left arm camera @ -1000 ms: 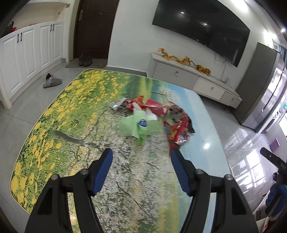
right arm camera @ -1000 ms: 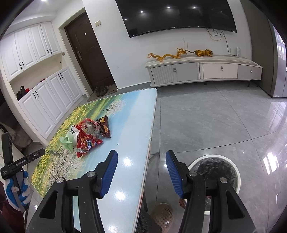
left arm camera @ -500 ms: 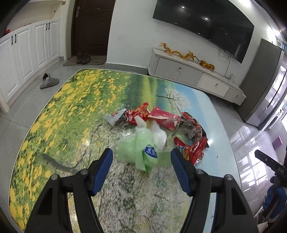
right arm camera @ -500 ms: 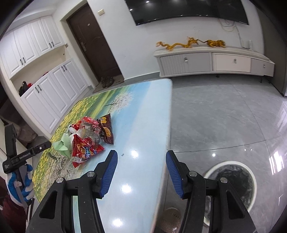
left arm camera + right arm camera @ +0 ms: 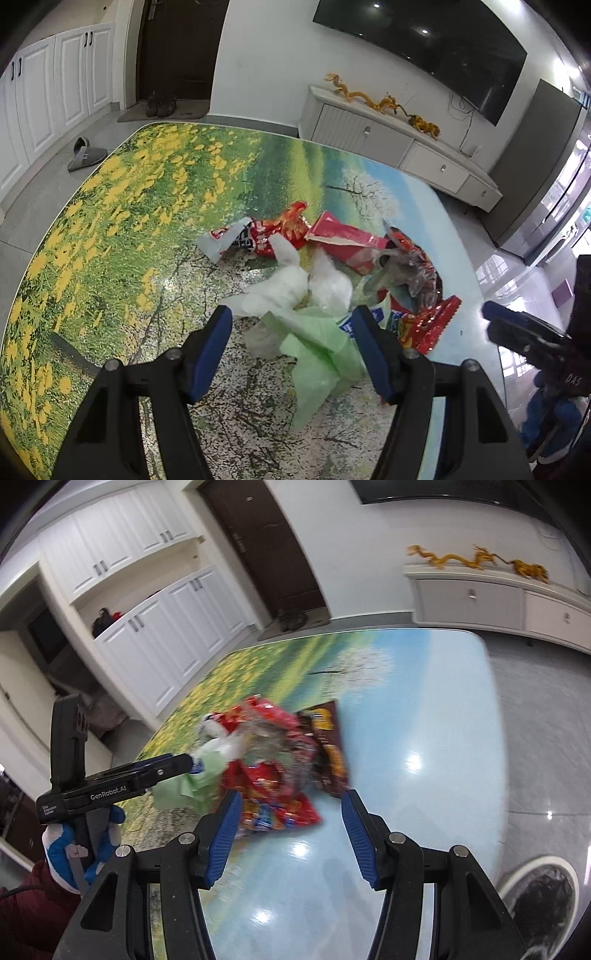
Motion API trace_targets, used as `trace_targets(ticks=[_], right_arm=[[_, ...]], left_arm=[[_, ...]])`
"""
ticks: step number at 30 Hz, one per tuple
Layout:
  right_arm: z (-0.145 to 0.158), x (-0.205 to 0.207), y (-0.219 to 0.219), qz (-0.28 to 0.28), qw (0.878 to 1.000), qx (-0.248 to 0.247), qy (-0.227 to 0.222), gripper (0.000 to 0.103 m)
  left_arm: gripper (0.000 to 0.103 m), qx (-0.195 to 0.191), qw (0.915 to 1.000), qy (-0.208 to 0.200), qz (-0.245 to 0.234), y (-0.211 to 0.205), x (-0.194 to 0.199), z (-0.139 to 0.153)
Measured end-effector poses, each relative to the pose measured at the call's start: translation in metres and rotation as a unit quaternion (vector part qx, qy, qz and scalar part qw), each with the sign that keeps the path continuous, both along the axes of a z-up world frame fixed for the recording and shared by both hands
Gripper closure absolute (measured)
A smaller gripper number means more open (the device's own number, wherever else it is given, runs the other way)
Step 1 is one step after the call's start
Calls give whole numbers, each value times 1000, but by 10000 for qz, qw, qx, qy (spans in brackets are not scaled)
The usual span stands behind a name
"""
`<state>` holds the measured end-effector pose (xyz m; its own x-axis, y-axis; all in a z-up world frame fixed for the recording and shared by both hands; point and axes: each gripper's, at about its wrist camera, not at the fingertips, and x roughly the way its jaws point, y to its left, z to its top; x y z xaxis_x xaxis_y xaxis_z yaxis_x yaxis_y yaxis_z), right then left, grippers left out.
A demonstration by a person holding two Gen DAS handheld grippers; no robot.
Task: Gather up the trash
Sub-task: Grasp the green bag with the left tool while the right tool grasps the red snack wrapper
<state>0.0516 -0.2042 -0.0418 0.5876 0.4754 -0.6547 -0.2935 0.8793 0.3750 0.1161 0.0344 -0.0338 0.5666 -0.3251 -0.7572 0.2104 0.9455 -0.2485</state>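
Green plastic bag (image 5: 325,354) sits right between your left gripper (image 5: 291,332) fingers, jaws spread wide, nothing clamped; whether the pads touch the bag I can't tell. Trash pile is on the table (image 5: 122,229) with the printed meadow top, toward its 3 o'clock edge in the left wrist view. From the green bag: white plastic wads (image 5: 295,284) at 12, a flat red packet (image 5: 343,240) further out at 12, a red snack wrapper (image 5: 269,232) with a torn silver end at 11, crumpled clear film (image 5: 410,266) at 1, and a red foil wrapper (image 5: 428,325) at 3, just beside your right-hand blue finger. Your right gripper (image 5: 291,819) is also wide open and holding nothing, hovering over the glossy blue end of the table, pile just ahead at 12. In that view, which is motion-blurred, a red wrapper (image 5: 273,797) lies nearest the fingers and a dark brown snack bag (image 5: 328,753) lies at the pile's 3 o'clock side, flat on the table. Left gripper shows there at 9 o'clock, tips at the green bag. Bin with black liner (image 5: 543,897) is on the floor at 4 o'clock, off the table edge.
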Motion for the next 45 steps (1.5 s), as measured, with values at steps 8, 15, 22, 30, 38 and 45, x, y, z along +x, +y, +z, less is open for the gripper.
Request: trace_targets(ticks=[8, 15, 22, 30, 38, 45], right_arm=[[-6, 17, 41, 537, 9985, -91, -65, 48], [-14, 40, 54, 649, 9979, -78, -3, 54], [-24, 35, 55, 789, 9968, 89, 68, 81], [-20, 15, 45, 719, 9970, 276, 28, 85], [-6, -14, 38, 676, 9969, 386, -99, 86], [11, -42, 32, 670, 9962, 501, -253, 86]], left_arm=[[38, 70, 9998, -81, -173, -5, -10, -2], [37, -48, 9998, -28, -204, -5, -11, -8], [53, -314, 9992, 55, -260, -3, -15, -12], [81, -621, 9974, 162, -337, -1, -33, -8], [86, -622, 9974, -8, -364, 6, -67, 11], [87, -578, 9974, -248, -350, 13, -96, 33]])
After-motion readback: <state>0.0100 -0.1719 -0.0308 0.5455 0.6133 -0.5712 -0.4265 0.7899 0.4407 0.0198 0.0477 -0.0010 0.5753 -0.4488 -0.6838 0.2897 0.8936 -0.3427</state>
